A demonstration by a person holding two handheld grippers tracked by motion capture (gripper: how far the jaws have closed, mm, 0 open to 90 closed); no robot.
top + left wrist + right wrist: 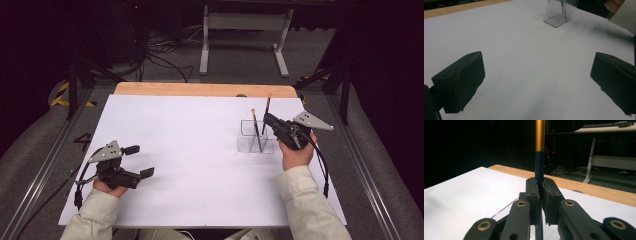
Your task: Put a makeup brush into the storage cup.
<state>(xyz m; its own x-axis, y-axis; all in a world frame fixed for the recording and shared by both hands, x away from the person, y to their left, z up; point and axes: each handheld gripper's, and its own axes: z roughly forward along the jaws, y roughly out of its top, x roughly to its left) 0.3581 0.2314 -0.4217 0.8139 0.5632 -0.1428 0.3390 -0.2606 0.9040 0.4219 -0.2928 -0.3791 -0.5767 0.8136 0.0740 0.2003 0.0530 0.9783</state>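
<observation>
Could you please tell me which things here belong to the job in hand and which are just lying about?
In the job: right gripper, shut on a brush; clear holder; second brush standing in it.
Lying about: left gripper, open and idle; white sheet.

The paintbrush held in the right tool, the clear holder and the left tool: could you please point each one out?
paintbrush (539,165), right gripper view, dark handle above the jaws.
clear holder (246,128), high view, rear compartment wall.
left tool (139,161), high view, midway between its fingertips.
</observation>
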